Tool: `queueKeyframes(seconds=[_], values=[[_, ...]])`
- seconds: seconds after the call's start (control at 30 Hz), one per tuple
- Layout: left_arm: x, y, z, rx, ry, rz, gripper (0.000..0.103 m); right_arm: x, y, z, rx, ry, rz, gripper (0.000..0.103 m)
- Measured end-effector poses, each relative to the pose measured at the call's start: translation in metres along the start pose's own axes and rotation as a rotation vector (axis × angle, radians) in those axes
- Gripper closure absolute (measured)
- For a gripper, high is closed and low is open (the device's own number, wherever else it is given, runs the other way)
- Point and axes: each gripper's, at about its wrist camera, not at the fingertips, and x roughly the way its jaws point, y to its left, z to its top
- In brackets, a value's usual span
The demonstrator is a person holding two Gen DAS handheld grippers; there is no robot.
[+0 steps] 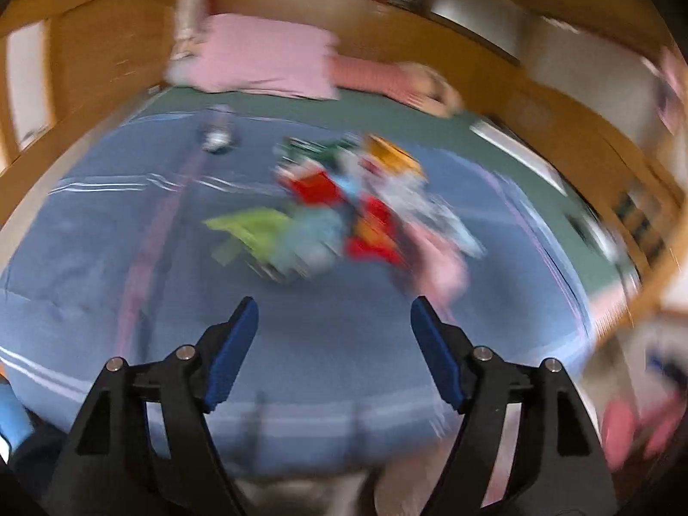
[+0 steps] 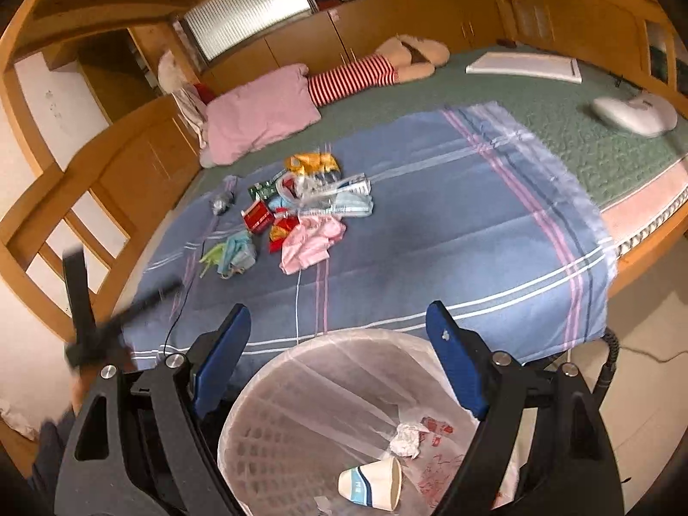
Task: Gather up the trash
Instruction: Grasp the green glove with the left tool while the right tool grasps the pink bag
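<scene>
Trash pile (image 2: 296, 210) on blue sheet (image 2: 451, 232), smeared by blur in left view; both grippers' fingers wide, empty.

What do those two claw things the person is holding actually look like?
Both the left gripper and right gripper look alike: black plastic arms with triangular cut-outs, silver round pivot pins, and two flat blue padded fingers. One right pad bears a small pale mark.
</scene>
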Motion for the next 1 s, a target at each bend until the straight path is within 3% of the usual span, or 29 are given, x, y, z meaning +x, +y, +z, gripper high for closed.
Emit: queueKeyframes(seconds=[0.1, 0.23, 0.33, 0.4, 0.43, 0.47, 0.5, 0.57, 0.63, 0.77, 0.8, 0.87, 0.9, 0.97, 1.0], values=[[0.040, 0.034, 0.042, -0.102, 0.006, 0.001, 0.029, 0.021, 0.002, 0.000, -0.001, 0.035, -0.016, 0.021], [0.110, 0.070, 0.067, -0.215, 0.093, -0.031, 0.029, 0.057, 0.006, 0.006, 0.009, 0.094, -0.028, 0.021], [0.156, 0.088, 0.067, -0.341, 0.232, -0.124, 0.029, 0.085, 0.014, 0.013, 0.010, 0.124, -0.024, 0.021], [0.172, 0.084, 0.064, -0.345, 0.281, -0.205, 0.029, 0.105, 0.023, 0.021, 0.006, 0.138, -0.013, 0.021], [0.174, 0.079, 0.061, -0.309, 0.293, -0.198, 0.035, 0.118, 0.030, 0.027, -0.004, 0.138, -0.002, 0.021], [0.177, 0.072, 0.060, -0.244, 0.299, -0.165, 0.053, 0.127, 0.035, 0.031, -0.011, 0.135, 0.006, 0.021], [0.179, 0.068, 0.058, -0.210, 0.305, -0.144, 0.063, 0.141, 0.042, 0.038, -0.021, 0.130, 0.008, 0.021], [0.179, 0.066, 0.055, -0.207, 0.315, -0.149, 0.082, 0.171, 0.053, 0.051, -0.024, 0.131, 0.012, 0.021], [0.172, 0.065, 0.050, -0.211, 0.305, -0.149, 0.088, 0.207, 0.065, 0.063, -0.002, 0.159, 0.019, 0.021], [0.145, 0.072, 0.048, -0.209, 0.248, -0.131, 0.092, 0.259, 0.078, 0.070, 0.002, 0.200, -0.066, 0.021], [0.134, 0.073, 0.048, -0.211, 0.230, -0.132, 0.093, 0.269, 0.080, 0.069, -0.001, 0.212, -0.090, 0.023], [0.115, 0.078, 0.048, -0.216, 0.194, -0.148, 0.094, 0.282, 0.083, 0.065, -0.033, 0.232, -0.136, 0.051], [0.101, 0.080, 0.047, -0.215, 0.165, -0.157, 0.094, 0.282, 0.085, 0.062, -0.059, 0.226, -0.168, 0.055], [0.084, 0.083, 0.046, -0.212, 0.120, -0.158, 0.094, 0.276, 0.083, 0.058, -0.061, 0.227, -0.144, 0.071], [0.080, 0.083, 0.046, -0.212, 0.109, -0.157, 0.094, 0.271, 0.081, 0.057, -0.054, 0.235, -0.123, 0.072]])
